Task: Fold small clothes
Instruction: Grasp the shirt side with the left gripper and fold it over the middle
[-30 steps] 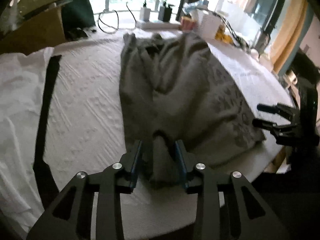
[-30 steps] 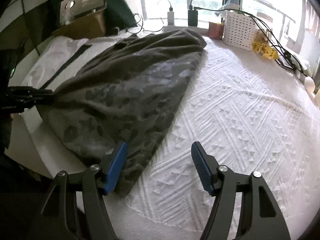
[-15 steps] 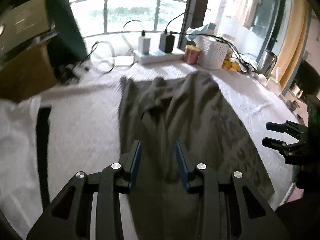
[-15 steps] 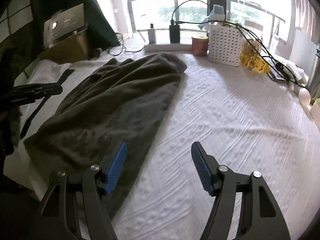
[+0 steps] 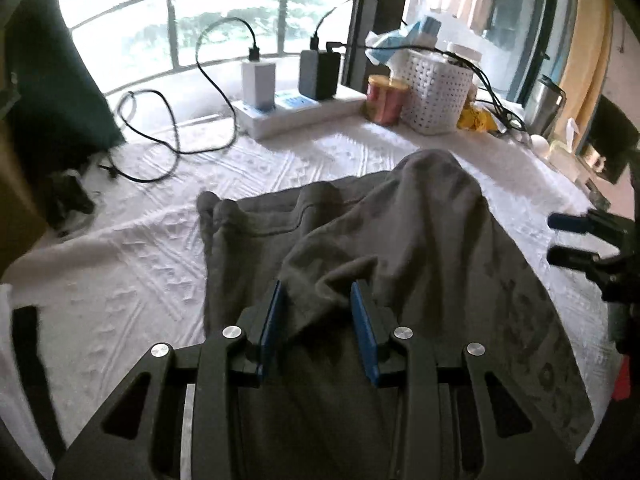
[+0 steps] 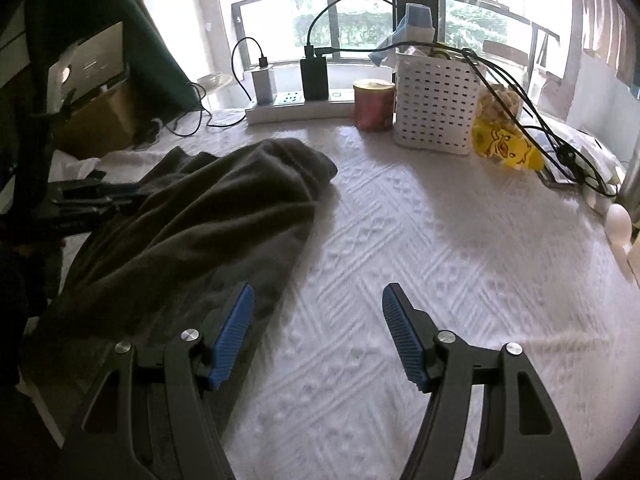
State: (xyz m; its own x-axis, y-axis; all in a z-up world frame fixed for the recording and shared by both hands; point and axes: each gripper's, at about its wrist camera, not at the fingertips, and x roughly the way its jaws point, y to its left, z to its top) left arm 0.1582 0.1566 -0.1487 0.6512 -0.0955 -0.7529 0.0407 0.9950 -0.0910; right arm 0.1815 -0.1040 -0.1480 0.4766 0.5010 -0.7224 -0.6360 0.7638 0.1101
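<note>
A dark grey patterned garment lies on the white textured cover. My left gripper is shut on a bunched edge of the garment and holds it lifted over the rest of the cloth. In the right wrist view the garment is folded over itself at the left. My right gripper is open and empty, its left finger above the garment's near edge. It also shows in the left wrist view at the right.
A power strip with chargers, a red can, a white basket and a yellow bag stand along the window. Cables trail at the left. A white garment with a black strip lies at the left edge.
My left gripper has carried the garment's near edge up and forward toward the window, folding the cloth over itself. My right gripper has moved forward too, still open.
</note>
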